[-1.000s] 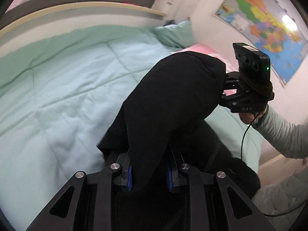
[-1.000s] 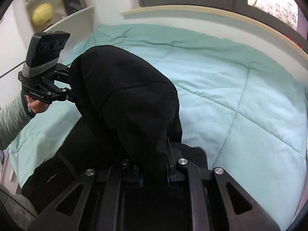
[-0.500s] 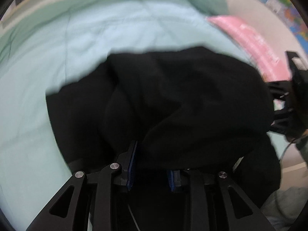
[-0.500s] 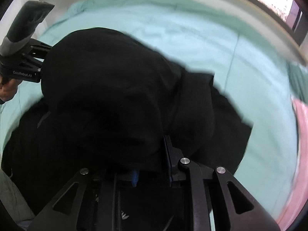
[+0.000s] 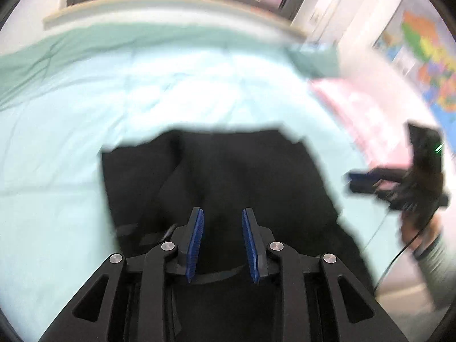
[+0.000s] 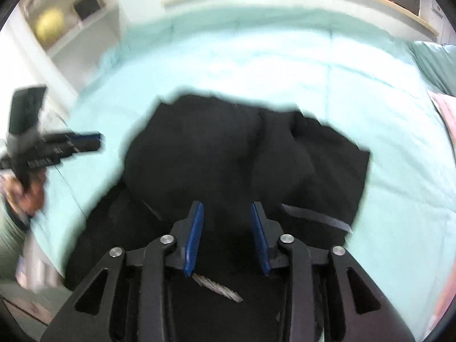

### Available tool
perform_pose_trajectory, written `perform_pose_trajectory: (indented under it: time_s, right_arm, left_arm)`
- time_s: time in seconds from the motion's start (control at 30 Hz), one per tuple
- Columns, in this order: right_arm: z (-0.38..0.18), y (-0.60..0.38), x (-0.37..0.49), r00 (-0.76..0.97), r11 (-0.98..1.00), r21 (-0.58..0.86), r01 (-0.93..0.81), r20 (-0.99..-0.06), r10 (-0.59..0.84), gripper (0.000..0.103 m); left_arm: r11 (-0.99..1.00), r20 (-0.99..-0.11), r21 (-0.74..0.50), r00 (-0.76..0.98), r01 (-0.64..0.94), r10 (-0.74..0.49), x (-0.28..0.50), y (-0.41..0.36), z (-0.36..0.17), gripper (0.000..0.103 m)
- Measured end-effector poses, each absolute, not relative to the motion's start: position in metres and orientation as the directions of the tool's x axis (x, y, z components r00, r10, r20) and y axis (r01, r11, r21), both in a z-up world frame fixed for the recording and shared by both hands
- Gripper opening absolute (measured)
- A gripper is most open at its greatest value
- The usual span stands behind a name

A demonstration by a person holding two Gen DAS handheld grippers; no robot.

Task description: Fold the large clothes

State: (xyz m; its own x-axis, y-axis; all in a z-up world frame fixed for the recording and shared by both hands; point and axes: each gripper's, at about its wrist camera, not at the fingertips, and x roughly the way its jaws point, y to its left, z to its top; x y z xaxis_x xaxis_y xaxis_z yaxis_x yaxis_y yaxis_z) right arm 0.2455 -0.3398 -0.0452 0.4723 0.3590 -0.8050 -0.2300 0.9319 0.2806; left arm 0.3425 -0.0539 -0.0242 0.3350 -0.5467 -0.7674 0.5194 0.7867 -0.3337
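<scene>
A large black garment (image 5: pixel 222 176) lies folded over on the mint green bedspread (image 5: pixel 71 142); it also shows in the right wrist view (image 6: pixel 228 159). My left gripper (image 5: pixel 222 219) is open and empty just above the garment's near part. My right gripper (image 6: pixel 228 213) is open and empty over the garment too. The right gripper shows at the right of the left wrist view (image 5: pixel 356 181), apart from the cloth. The left gripper shows at the left of the right wrist view (image 6: pixel 91 141). Both views are motion blurred.
A pink pillow (image 5: pixel 356 105) and a green pillow (image 5: pixel 316 57) lie at the bed's right end. A window sill (image 5: pixel 171 0) runs behind the bed. A wall map (image 5: pixel 427 48) hangs right. White shelves (image 6: pixel 65 20) stand at the left in the right wrist view.
Both grippers held the black garment lifted a second ago. They swung it down onto the bed, let go and opened. The garment now lies folded over.
</scene>
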Motion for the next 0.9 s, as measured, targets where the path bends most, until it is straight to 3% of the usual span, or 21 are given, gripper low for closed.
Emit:
perform_pose_trajectory:
  time_s: [0.13, 0.27, 0.37, 0.43, 0.57, 0.9]
  right_arm:
    - [-0.053, -0.320, 0.287, 0.460, 0.912, 0.367, -0.186, -0.787, 0.411, 0.039]
    - [-0.106, -0.301, 0.311, 0.397, 0.920, 0.364, -0.149, -0.830, 0.392, 0.039]
    - [-0.167, -0.289, 0.313, 0.295, 0.947, 0.289, -0.137, -0.901, 0.318, 0.039]
    - [-0.199, -0.284, 0.313, 0.263, 0.957, 0.257, -0.135, -0.922, 0.284, 0.037]
    - [-0.207, -0.284, 0.317, 0.282, 0.963, 0.248, -0.108, -0.921, 0.269, 0.037]
    - [-0.128, -0.309, 0.254, 0.394, 0.946, 0.274, -0.176, -0.861, 0.322, 0.047]
  left_arm:
    - [0.780, -0.774, -0.367, 0.298, 0.506, -0.558, 0.373, -0.086, -0.034, 0.029]
    - [0.769, -0.837, -0.415, 0.127, 0.486, -0.532, 0.383, -0.103, -0.099, 0.029]
    - [0.819, -0.931, -0.274, 0.073, 0.504, -0.357, 0.370, -0.113, -0.158, 0.029]
    - [0.832, -0.938, -0.240, 0.101, 0.500, -0.331, 0.360, -0.115, -0.185, 0.028]
    - [0.855, -0.927, -0.254, 0.140, 0.452, -0.349, 0.358, -0.111, -0.179, 0.028]
    - [0.785, -0.857, -0.294, 0.213, 0.545, -0.469, 0.307, -0.075, -0.098, 0.029]
